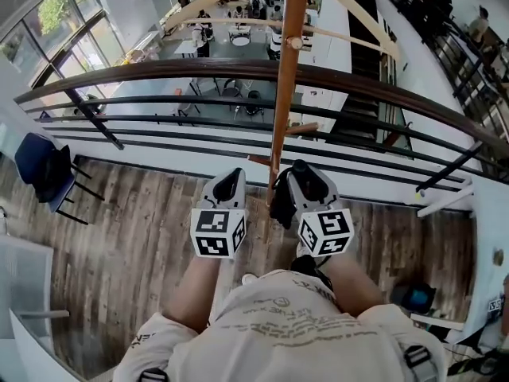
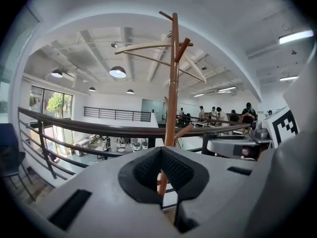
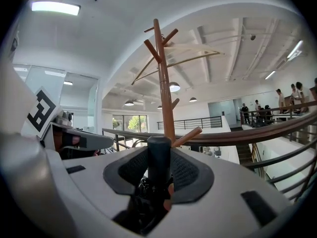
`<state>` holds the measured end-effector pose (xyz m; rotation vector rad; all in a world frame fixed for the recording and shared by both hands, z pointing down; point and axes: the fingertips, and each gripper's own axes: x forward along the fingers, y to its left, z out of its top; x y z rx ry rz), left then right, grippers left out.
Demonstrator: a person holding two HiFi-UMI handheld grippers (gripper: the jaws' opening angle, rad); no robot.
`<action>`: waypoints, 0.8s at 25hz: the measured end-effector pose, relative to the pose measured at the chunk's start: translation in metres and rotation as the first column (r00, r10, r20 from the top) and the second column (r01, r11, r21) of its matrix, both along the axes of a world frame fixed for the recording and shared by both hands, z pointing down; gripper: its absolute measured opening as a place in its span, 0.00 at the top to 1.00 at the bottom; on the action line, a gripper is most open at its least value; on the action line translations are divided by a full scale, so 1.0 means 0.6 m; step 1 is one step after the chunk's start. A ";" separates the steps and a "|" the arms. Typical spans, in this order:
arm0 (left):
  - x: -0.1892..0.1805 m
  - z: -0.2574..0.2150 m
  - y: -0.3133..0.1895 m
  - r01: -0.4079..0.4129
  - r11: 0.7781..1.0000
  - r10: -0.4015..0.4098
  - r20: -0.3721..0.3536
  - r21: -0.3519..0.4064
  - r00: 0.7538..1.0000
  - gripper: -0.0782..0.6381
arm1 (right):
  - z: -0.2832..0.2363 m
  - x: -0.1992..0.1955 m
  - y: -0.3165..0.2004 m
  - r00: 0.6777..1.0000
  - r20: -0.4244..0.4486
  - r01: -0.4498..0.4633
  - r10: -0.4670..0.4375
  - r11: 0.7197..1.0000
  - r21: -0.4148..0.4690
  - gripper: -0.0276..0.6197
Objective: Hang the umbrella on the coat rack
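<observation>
The wooden coat rack (image 1: 285,78) stands straight ahead of me by the balcony railing, its pole rising to slanted pegs (image 3: 187,137) and long curved arms at the top. My right gripper (image 1: 306,183) is shut on the black umbrella (image 1: 281,204). The umbrella's round black handle (image 3: 159,155) sticks up between the pads, just short of the pole (image 3: 163,88). My left gripper (image 1: 225,189) is beside it on the left, shut with nothing between its pads. In the left gripper view, the pole (image 2: 172,98) shows beyond the gripper (image 2: 163,175).
A dark curved railing (image 1: 159,72) runs across behind the rack, with an open lower floor beyond it. A blue chair (image 1: 40,165) stands at the left. White furniture (image 1: 485,237) and a blue object (image 1: 415,298) lie at the right on the wood floor.
</observation>
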<state>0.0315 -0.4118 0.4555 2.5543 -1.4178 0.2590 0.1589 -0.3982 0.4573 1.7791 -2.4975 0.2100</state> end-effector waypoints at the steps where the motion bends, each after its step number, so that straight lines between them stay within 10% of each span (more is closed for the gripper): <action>1: -0.004 -0.001 -0.005 0.023 1.000 -0.023 -0.001 0.000 1.000 0.88 | 0.004 -0.001 -0.008 1.000 -0.001 0.017 -0.017 1.000 -0.005 0.75; 20: 0.010 0.035 -0.007 0.102 0.994 -0.100 0.062 -0.042 0.993 0.88 | 0.074 0.042 -0.072 0.999 0.040 0.039 -0.035 0.993 -0.114 0.75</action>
